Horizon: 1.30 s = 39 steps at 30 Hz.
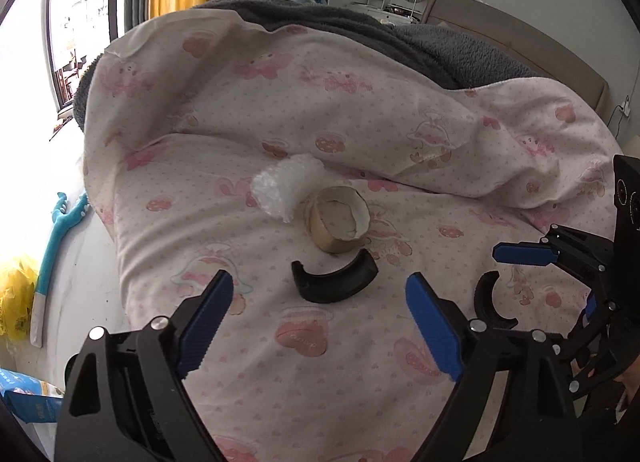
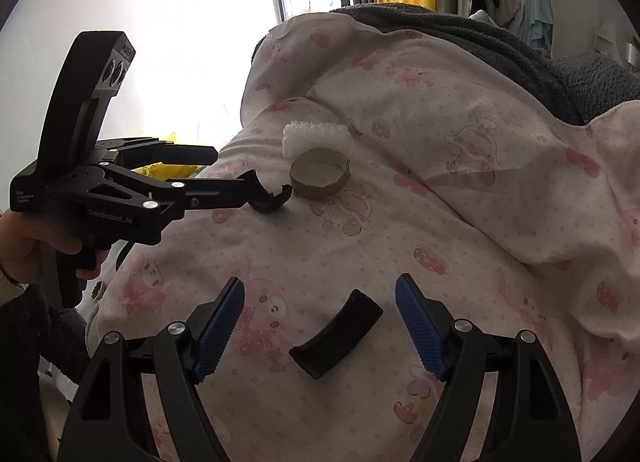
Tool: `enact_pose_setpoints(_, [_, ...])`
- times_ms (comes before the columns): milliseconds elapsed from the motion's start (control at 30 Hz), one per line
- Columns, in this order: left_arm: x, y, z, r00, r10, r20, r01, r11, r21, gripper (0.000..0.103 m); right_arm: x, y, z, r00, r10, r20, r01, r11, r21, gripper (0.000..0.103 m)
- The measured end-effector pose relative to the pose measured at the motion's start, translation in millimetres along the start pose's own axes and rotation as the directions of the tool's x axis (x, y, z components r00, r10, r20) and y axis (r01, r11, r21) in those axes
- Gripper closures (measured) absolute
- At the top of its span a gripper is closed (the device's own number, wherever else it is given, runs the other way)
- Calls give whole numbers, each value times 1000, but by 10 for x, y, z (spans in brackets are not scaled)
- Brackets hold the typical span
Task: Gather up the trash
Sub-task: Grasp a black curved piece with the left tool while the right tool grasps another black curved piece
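Observation:
Two black curved plastic pieces lie on the pink quilt (image 1: 240,122). One black piece (image 1: 334,278) sits just ahead of my left gripper (image 1: 320,276), between its blue fingertips and untouched; the gripper is open. The right wrist view shows this left gripper (image 2: 230,172) at the left, with that piece (image 2: 272,198) at its tips. The other black piece (image 2: 336,334) lies between the pads of my open right gripper (image 2: 320,282), with gaps on both sides. Farther back are a brown cardboard tape ring (image 1: 340,222) and, behind it, a white wad of bubble wrap (image 1: 284,186).
A grey fleece blanket (image 1: 440,46) bunches at the far side of the bed. Left of the bed, on the floor, are a teal toy (image 1: 60,230), a yellow bag (image 1: 16,302) and a blue packet (image 1: 28,402). A person's hand (image 2: 24,246) holds the left gripper's handle.

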State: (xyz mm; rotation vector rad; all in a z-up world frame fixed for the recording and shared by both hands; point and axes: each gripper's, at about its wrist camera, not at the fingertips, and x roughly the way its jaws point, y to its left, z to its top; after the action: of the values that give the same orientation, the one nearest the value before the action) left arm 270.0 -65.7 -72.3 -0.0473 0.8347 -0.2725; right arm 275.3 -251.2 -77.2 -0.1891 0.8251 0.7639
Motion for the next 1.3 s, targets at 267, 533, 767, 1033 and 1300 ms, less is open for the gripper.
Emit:
enact_pose_setpoints(267, [172,-63,-2,1000,21,-15,-21,1000,-4,19,51,-72,-135,999,5,-41,-5,1000,-8,24])
enact_pose_setpoints(533, [310,-59,12,999,37,-33,-37,999,-3,30,32,-119,-200,999,-2,-44,2,1000,-5,24])
enact_pose_setpoints(767, [406,-60,22,998,48,-41,-48,999,2,45,66,-99,-193,999,-4,-51,3,1000,-19,24])
enact_pose_setpoints(1033, [376,-33,34,999,27,-32,-27,1000,-3,56,112,-63,-172,998,-4,-61,1,999,-37,40])
enact_pose_setpoints(1300, [289,8,15,1000,8,-25,-9,1000,-8,56,165,-43,-100,996,-45,-74,42,998,-36,61])
